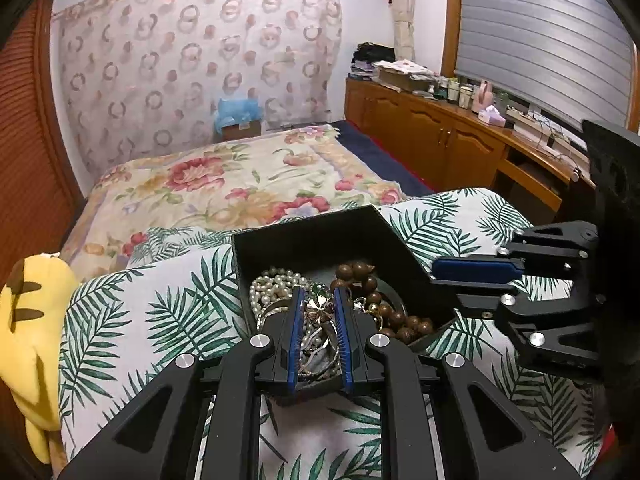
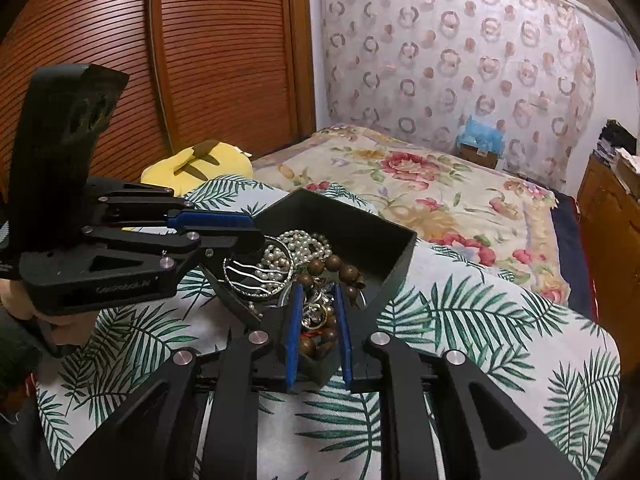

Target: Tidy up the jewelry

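Observation:
A black open box (image 1: 320, 240) (image 2: 352, 216) sits on a palm-leaf cloth. It holds tangled jewelry: a pearl necklace (image 1: 272, 284) (image 2: 300, 246), a brown wooden bead bracelet (image 1: 380, 304) (image 2: 336, 266), a silver bangle (image 2: 256, 276) and small metal pieces (image 1: 318, 312). My left gripper (image 1: 317, 294) reaches into the box from its near edge, its jaws partly open around the metal tangle; it also shows in the right wrist view (image 2: 252, 228). My right gripper (image 2: 318, 292) is partly open over the box's near corner; it also shows in the left wrist view (image 1: 436, 270).
A yellow plush toy (image 1: 28, 320) (image 2: 200, 164) lies at the cloth's left edge. A bed with a floral cover (image 1: 240, 184) lies beyond. Wooden cabinets (image 1: 440, 136) with clutter stand right, and slatted wooden doors (image 2: 180, 60) left.

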The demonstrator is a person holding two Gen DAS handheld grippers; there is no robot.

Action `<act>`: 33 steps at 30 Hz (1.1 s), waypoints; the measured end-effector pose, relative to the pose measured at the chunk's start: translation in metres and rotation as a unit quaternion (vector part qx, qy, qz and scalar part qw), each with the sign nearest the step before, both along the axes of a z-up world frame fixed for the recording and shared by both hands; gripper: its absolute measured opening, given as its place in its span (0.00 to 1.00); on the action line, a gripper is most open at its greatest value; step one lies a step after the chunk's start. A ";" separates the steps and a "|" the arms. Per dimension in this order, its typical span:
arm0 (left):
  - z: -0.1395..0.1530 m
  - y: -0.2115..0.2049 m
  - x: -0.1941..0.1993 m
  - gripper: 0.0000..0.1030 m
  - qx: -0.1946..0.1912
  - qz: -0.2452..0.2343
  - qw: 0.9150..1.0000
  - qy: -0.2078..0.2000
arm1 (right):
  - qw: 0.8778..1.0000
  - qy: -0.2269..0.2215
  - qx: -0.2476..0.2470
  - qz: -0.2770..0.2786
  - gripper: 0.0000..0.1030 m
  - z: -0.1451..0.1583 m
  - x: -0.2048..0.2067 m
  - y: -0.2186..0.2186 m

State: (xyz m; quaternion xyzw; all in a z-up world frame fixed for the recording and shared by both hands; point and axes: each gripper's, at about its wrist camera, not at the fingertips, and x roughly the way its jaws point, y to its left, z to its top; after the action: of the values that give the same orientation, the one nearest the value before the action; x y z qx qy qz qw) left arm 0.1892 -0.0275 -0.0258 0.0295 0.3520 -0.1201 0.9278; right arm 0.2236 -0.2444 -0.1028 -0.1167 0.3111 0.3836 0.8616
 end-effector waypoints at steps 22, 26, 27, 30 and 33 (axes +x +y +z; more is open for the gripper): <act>0.030 0.005 -0.071 0.92 -0.008 0.061 0.997 -0.048 | 0.990 -0.035 0.068 -0.118 0.38 0.034 -0.072 -0.054; 0.036 0.006 -0.088 0.92 -0.002 0.078 0.995 -0.056 | 0.986 -0.045 0.078 -0.143 0.52 0.041 -0.085 -0.061; 0.038 0.006 -0.092 0.92 -0.001 0.082 0.995 -0.058 | 0.985 -0.046 0.079 -0.146 0.53 0.042 -0.088 -0.062; 0.040 0.009 -0.103 0.92 -0.003 0.092 0.994 -0.059 | 0.982 -0.054 0.082 -0.160 0.61 0.046 -0.098 -0.065; 0.045 0.011 -0.114 0.92 0.001 0.102 0.993 -0.063 | 0.980 -0.065 0.083 -0.172 0.73 0.051 -0.109 -0.070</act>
State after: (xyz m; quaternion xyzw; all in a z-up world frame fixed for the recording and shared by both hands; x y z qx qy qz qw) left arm 0.0748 -0.0168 0.0195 0.0017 0.2938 -0.0221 0.9556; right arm 0.1145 -0.3142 -0.0513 -0.0148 0.2368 0.2460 0.9398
